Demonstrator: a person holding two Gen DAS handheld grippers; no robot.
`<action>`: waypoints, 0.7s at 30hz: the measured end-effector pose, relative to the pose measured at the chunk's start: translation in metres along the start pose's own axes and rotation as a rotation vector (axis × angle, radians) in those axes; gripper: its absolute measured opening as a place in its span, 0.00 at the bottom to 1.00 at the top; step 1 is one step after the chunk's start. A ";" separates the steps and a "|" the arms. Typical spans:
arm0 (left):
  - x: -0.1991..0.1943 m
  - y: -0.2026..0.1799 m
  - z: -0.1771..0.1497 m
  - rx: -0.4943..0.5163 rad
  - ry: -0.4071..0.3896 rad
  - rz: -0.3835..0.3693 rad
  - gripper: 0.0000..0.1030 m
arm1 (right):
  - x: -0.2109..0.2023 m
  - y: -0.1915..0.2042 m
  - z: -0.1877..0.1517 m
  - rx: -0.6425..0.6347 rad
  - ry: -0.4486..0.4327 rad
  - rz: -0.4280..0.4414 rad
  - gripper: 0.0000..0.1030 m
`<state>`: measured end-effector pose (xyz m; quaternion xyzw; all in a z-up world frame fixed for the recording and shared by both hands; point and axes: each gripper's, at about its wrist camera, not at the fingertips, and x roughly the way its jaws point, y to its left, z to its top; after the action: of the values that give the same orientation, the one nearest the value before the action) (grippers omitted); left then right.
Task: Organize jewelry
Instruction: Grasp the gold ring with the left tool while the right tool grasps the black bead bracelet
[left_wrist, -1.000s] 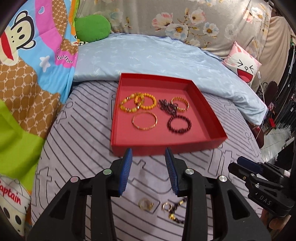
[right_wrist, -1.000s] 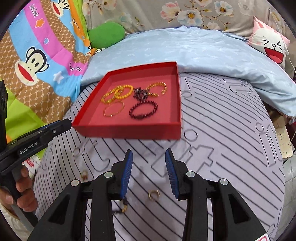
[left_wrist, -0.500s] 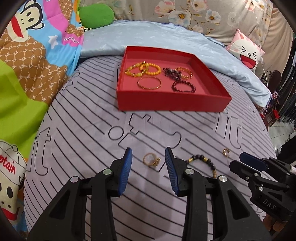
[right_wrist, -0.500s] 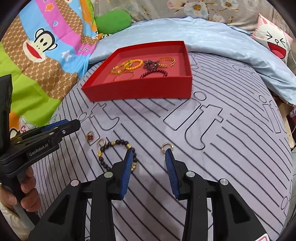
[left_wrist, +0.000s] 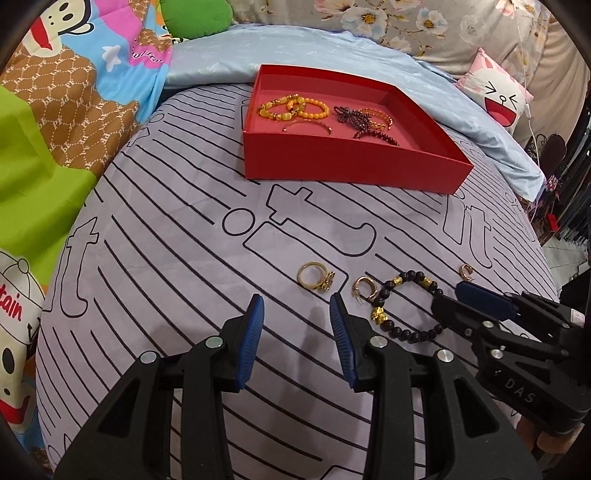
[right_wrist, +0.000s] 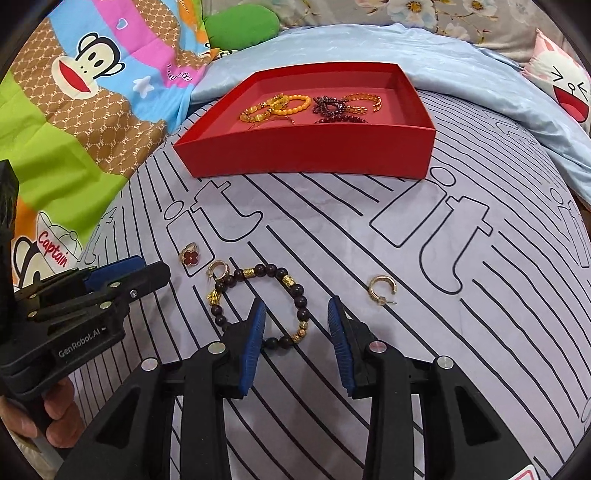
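From the left wrist, the left gripper (left_wrist: 297, 315) has its jaws partly apart with nothing between them, and a gold ring (left_wrist: 314, 276) lies just above on the bed (left_wrist: 155, 236). The red box (left_wrist: 354, 166) sits at the upper middle, with bare sheet in between.

From the right wrist, the right gripper (right_wrist: 297, 319) has its jaws closing, not yet touching the dark bead bracelet (right_wrist: 258, 306) that lies partly between them. A gold earring (right_wrist: 382, 290) lies to the right.

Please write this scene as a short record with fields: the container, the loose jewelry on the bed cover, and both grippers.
container: red square cardboard tray, holding orange, gold and dark red bracelets
loose items: dark bead bracelet with gold charms; gold ring with red flower; small gold hoop earring; second gold hoop
surface: lilac striped bed cover
left gripper: open, near the ring
right gripper: jaws closing, bracelet's beads between them, not yet pressed
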<state>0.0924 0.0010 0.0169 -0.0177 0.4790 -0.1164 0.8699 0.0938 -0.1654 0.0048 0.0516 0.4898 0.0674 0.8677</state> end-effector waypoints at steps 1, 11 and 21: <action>0.001 -0.001 0.001 0.001 0.000 0.000 0.34 | 0.003 0.001 0.001 -0.005 0.002 -0.004 0.30; 0.015 -0.008 0.009 0.007 0.010 -0.011 0.35 | 0.011 -0.003 0.001 -0.018 0.003 -0.030 0.07; 0.025 -0.008 0.013 0.001 0.014 -0.025 0.32 | 0.008 -0.005 -0.002 -0.003 0.007 -0.025 0.07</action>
<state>0.1146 -0.0133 0.0049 -0.0224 0.4845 -0.1277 0.8651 0.0964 -0.1688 -0.0041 0.0440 0.4935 0.0574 0.8668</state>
